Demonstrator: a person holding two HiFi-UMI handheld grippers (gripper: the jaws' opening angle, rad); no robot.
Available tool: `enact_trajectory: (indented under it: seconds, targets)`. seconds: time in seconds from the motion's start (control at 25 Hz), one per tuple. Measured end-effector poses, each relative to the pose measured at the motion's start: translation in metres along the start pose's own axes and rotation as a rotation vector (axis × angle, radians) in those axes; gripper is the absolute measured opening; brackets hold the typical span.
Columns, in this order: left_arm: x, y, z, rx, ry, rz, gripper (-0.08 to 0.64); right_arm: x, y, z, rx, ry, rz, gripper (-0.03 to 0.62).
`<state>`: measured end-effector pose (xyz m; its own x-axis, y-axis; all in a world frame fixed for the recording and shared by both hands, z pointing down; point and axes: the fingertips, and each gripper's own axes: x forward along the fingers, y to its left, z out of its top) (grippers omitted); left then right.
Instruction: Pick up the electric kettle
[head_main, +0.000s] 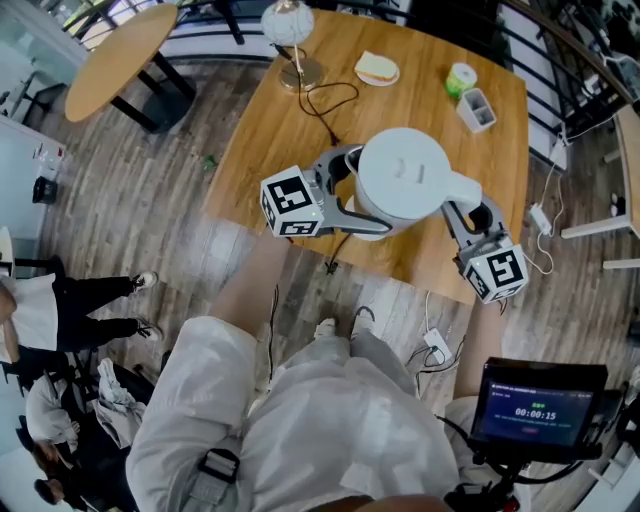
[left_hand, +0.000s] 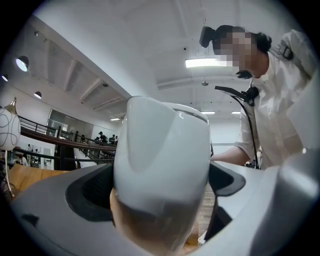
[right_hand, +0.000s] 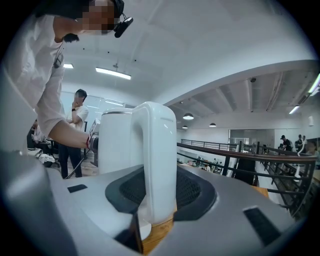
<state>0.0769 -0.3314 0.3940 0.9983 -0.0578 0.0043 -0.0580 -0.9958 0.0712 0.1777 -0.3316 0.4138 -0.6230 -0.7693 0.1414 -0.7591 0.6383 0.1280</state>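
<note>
The white electric kettle (head_main: 405, 185) hangs above the near edge of the wooden table (head_main: 260, 130), gripped from both sides. My left gripper (head_main: 352, 195) is shut on its spout side; in the left gripper view the kettle's rounded front (left_hand: 165, 160) fills the gap between the dark pads (left_hand: 92, 192). My right gripper (head_main: 470, 213) is shut on the handle (right_hand: 157, 150), an upright white bar pressed between its pads (right_hand: 192, 190). The kettle's base is hidden from above.
On the table stand a lamp (head_main: 288, 30) with a trailing black cord, a plate of bread (head_main: 377, 69), a green cup (head_main: 461, 78) and a small grey box (head_main: 476, 110). A round table (head_main: 120, 55) is at far left. Cables lie on the floor (head_main: 540, 215).
</note>
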Motion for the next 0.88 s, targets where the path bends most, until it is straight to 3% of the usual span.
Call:
enact_trajectory:
  seconds: [0.2,0.88]
  targets:
    - [-0.001,-0.021,0.023,0.017,-0.005,0.002,0.581,-0.019,0.008,0.023,-0.002,-0.018,-0.008,0.133]
    - [-0.002,-0.025,0.022,0.012,-0.006,0.010,0.581,-0.019,0.009,0.023,-0.006,-0.032,-0.025,0.133]
